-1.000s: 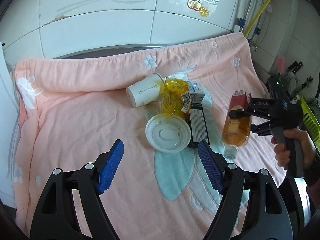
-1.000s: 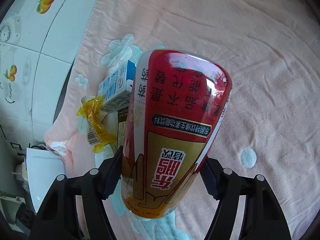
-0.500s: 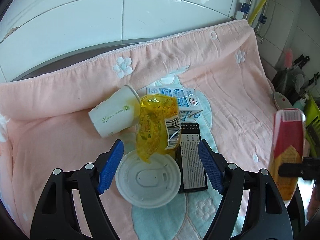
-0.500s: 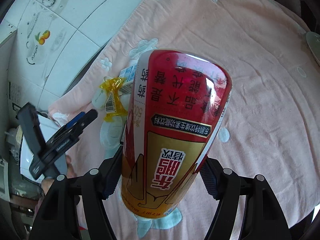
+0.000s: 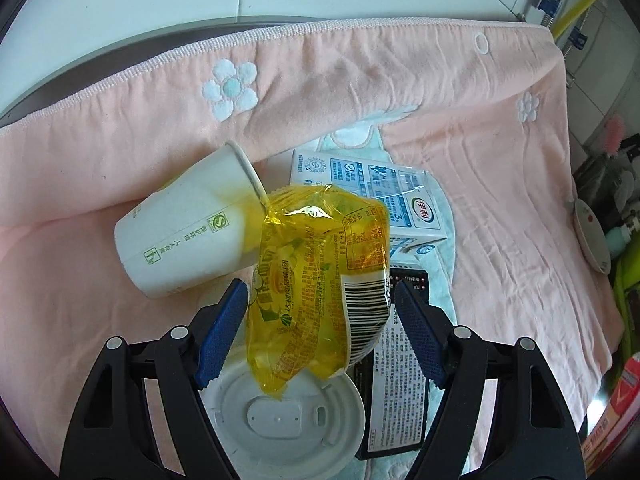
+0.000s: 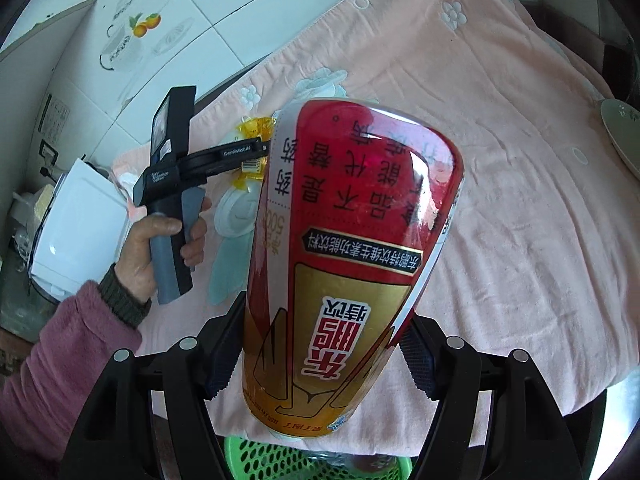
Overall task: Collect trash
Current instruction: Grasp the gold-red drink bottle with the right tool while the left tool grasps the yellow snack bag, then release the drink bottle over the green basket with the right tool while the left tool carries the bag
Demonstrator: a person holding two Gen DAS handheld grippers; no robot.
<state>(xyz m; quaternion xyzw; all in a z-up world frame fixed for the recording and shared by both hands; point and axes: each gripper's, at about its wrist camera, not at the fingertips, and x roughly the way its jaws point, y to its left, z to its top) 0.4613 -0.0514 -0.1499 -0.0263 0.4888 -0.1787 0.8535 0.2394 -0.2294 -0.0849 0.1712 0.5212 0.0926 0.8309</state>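
- The right gripper (image 6: 318,354) is clamped across the lower body of a tall red-and-gold labelled plastic drink bottle (image 6: 352,264), which rises away from the jaws toward 12 o'clock in the right wrist view.
- A green plastic mesh basket (image 6: 280,460) shows just under the bottle's near end at 6 o'clock; it looks like the place the trash goes, and the right hand is the one over it.
- In the left wrist view, the left gripper (image 5: 320,332) has its blue-padded jaws closing, with the lower part of a crumpled yellow transparent plastic wrapper (image 5: 316,280) between them; whether the pads are yet pressing on it I cannot tell.
- The wrapper's long axis runs from 6 toward 12 o'clock, roughly along the fingers, so the jaws close across its narrow width; this is the relation the coming pinch turns on.
- Its bottom tip hangs over a round white plastic lid (image 5: 284,420) lying flat at 6 o'clock.
- A black printed flat box (image 5: 396,376) lies just beside the wrapper at 4 o'clock.
- A white paper cup (image 5: 188,228) lies on its side at 10 o'clock, with the wrapper's upper edge overlapping its rim.
- A blue-and-white milk carton (image 5: 372,192) lies behind at 1 o'clock.
- All rest on a pink flower-patterned towel (image 5: 500,200), with the white tiled wall (image 5: 160,0) beyond.
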